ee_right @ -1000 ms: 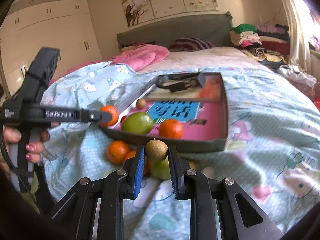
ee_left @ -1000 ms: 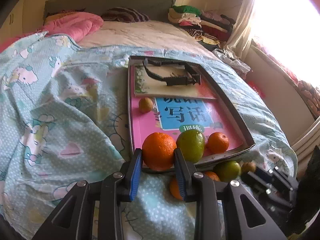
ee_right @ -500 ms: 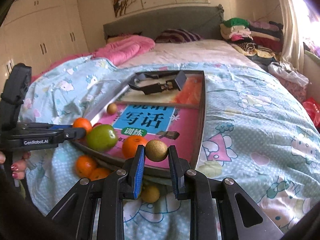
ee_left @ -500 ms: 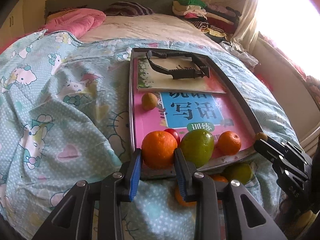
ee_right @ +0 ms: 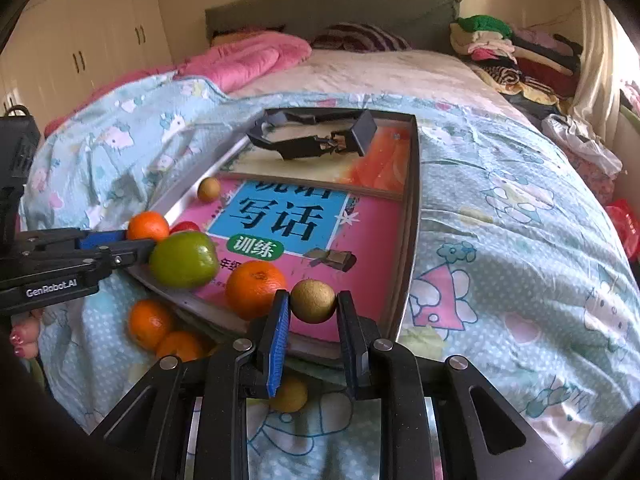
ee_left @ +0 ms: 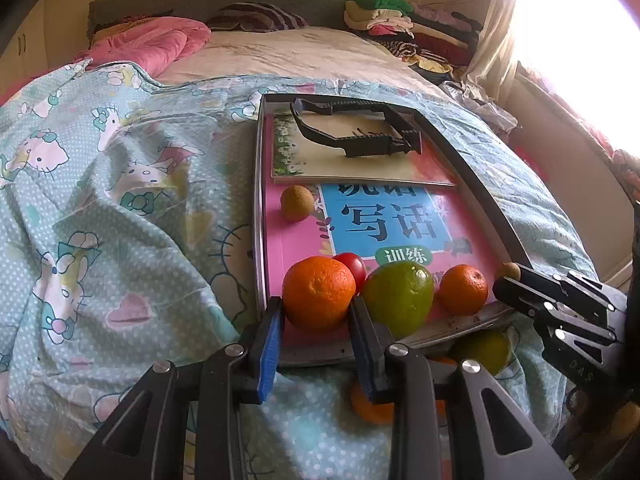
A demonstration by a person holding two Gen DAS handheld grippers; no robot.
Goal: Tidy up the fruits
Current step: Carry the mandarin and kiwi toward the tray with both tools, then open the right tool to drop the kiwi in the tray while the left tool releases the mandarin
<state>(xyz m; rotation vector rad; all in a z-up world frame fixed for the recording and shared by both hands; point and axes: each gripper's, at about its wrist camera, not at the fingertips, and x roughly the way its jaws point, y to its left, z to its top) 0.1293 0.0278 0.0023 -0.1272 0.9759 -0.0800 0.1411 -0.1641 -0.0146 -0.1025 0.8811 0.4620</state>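
My left gripper (ee_left: 316, 320) is shut on a large orange (ee_left: 319, 293), held over the near left corner of a metal tray (ee_left: 258, 216). My right gripper (ee_right: 312, 314) is shut on a small brown fruit (ee_right: 313, 301) over the tray's near edge (ee_right: 412, 216). In the tray lie a green fruit (ee_left: 398, 300), a smaller orange (ee_left: 464, 289), a red fruit (ee_left: 354, 266) and a brown fruit (ee_left: 297, 203). On the blanket below the tray lie two oranges (ee_right: 150, 322), a yellow fruit (ee_right: 290, 394) and a green one (ee_left: 486, 350).
The tray rests on a blue cartoon-print blanket (ee_left: 120, 220) on a bed. It holds a pink book (ee_left: 384, 224), a second book (ee_left: 360, 160) and a black clip (ee_left: 360, 136). Pink bedding (ee_left: 152, 44) and stacked clothes (ee_left: 400, 20) lie at the back.
Both grippers have moved forward over the tray's near edge with their fruits still held. The red fruit behind the large orange has come into view.
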